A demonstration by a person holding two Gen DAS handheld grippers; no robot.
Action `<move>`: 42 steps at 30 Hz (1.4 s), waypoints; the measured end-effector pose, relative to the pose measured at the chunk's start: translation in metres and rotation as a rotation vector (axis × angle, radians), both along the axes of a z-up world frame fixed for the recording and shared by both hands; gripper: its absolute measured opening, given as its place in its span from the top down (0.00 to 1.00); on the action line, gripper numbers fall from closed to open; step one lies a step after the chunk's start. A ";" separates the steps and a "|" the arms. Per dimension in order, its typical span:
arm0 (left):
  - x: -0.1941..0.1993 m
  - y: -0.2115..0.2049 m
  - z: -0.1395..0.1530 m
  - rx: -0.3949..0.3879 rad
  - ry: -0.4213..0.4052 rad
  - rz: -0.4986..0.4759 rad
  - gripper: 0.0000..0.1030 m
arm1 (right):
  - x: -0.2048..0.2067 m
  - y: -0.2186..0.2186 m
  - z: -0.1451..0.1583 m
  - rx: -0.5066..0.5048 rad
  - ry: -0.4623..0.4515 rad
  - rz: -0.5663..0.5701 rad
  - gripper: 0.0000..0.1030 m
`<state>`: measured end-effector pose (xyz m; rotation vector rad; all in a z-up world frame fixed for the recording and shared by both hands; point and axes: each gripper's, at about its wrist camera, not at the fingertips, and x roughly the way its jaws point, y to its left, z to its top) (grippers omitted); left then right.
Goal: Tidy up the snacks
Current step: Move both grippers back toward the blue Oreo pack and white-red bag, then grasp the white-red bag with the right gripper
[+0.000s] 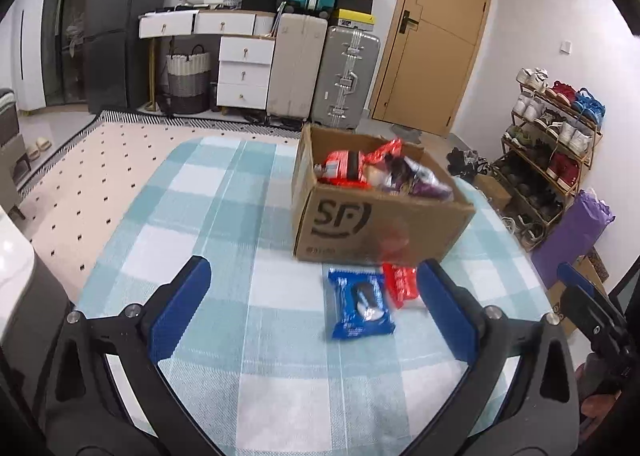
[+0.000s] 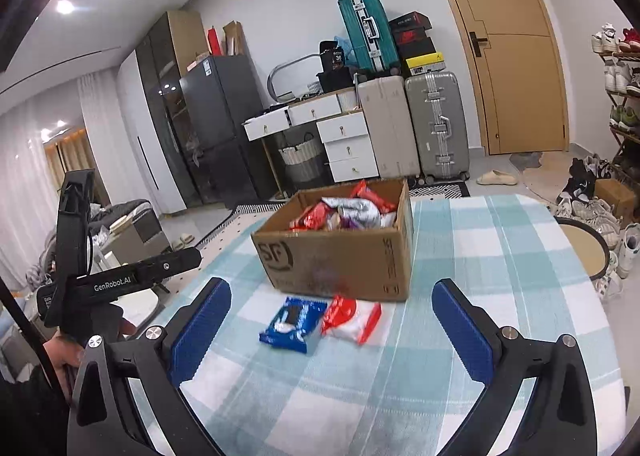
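Cardboard box (image 1: 380, 211) one, full of snacks; two packets near it on the table (image 1: 224, 215): blue (image 1: 360, 306), red (image 1: 400, 284). Left gripper (image 1: 316, 312) and right gripper (image 2: 332, 332) tilted down, jaws spread wide, empty.

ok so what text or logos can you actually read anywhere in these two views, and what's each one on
"SF" on the near side of the cardboard box, also in the right wrist view.
"GenRobot.AI" on the left tool's black body.
"30" on a black bag by the teal suitcase.
Small print under the SF logo, the blue snack packet, the red snack packet and the shoebox labels: too blurred to read.
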<state>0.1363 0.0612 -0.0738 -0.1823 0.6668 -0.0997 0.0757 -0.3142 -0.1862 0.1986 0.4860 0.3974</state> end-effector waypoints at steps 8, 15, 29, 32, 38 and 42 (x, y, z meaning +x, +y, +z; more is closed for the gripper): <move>0.023 -0.005 -0.065 -0.003 0.138 -0.009 0.00 | 0.011 0.010 -0.037 -0.037 0.062 -0.016 0.01; 0.019 -0.001 -0.071 0.061 0.026 0.098 0.00 | 0.035 0.015 -0.056 -0.135 0.105 -0.106 0.01; 0.035 0.009 -0.087 0.034 0.097 0.131 0.00 | 0.113 0.049 -0.080 -0.216 0.255 -0.033 0.01; 0.035 0.015 -0.090 0.008 0.108 0.139 0.00 | 0.126 0.056 -0.085 -0.239 0.287 -0.037 0.03; 0.038 0.019 -0.095 -0.012 0.125 0.136 0.00 | 0.149 0.070 -0.099 -0.264 0.355 -0.010 0.24; 0.040 0.023 -0.097 -0.025 0.132 0.138 0.00 | 0.158 0.073 -0.107 -0.260 0.384 -0.010 0.30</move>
